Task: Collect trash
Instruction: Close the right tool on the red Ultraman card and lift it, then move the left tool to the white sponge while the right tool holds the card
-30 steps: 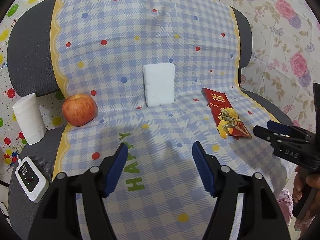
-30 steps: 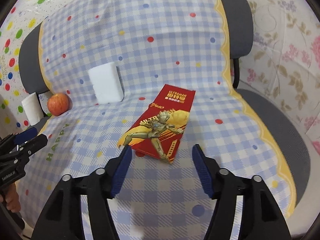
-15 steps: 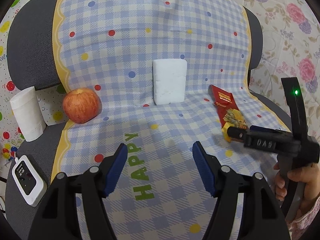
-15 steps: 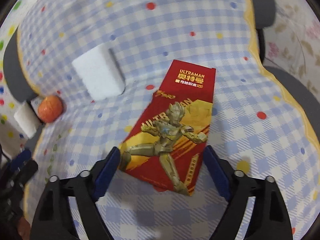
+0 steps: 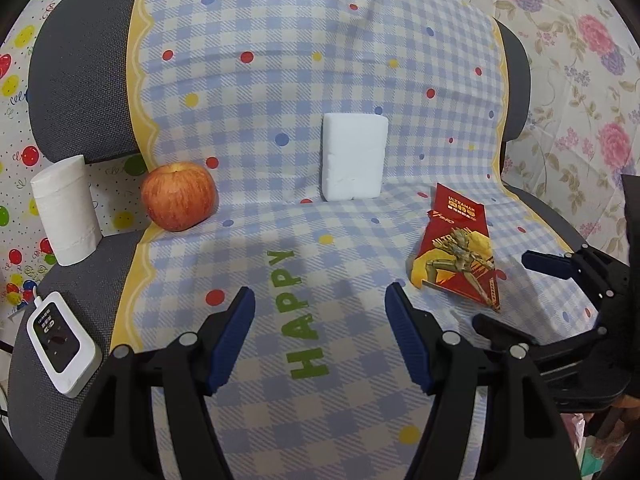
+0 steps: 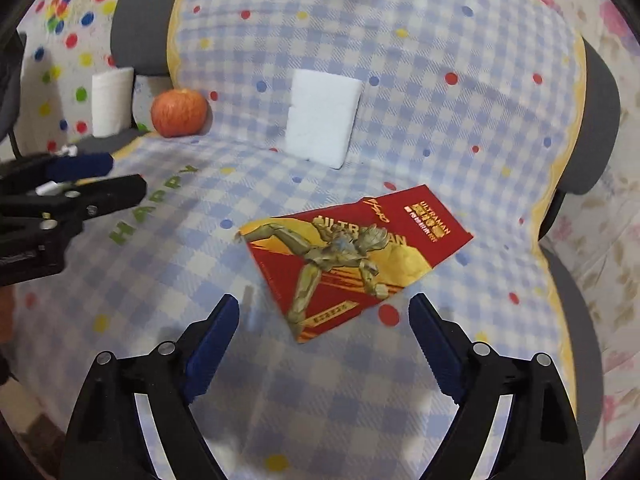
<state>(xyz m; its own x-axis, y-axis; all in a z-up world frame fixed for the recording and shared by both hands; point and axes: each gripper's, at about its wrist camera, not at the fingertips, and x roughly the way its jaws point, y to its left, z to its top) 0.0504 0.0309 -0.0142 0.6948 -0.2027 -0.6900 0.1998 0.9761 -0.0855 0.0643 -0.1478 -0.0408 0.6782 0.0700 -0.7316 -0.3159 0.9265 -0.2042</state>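
The right gripper (image 6: 324,310) hangs over the seat of a grey chair (image 5: 80,80) draped with a blue checked cloth (image 5: 304,92). Its jaws have just been opening and now stand wide and hold nothing. The near corner of the red wrapper (image 6: 352,258) lies on the cloth between the blue pads (image 6: 210,336), reaching up from about 6 o'clock toward 2 o'clock in the right wrist view; the pads do not touch it. The wrapper lies flat, printed with a gold figure and the word ULTRAMAN.

The left gripper (image 5: 320,308) sits over the green word HAPPY on the cloth, jaws partly open and empty. In its view the wrapper (image 5: 458,248) is at 3 o'clock, just beyond the right pad, with the right gripper (image 5: 516,296) at its far side, the two black fingers bracketing the wrapper's near end.

A white foam block (image 5: 354,158) leans against the chair back at 12 o'clock of the left view, well apart from the wrapper. An apple (image 5: 179,196) rests at the cloth's left edge at 10 o'clock, and a paper roll (image 5: 66,210) stands upright beside it on the bare seat. A small white device (image 5: 60,344) with a dark screen lies at 8 o'clock on the seat. The right wrist view is somewhat blurred.
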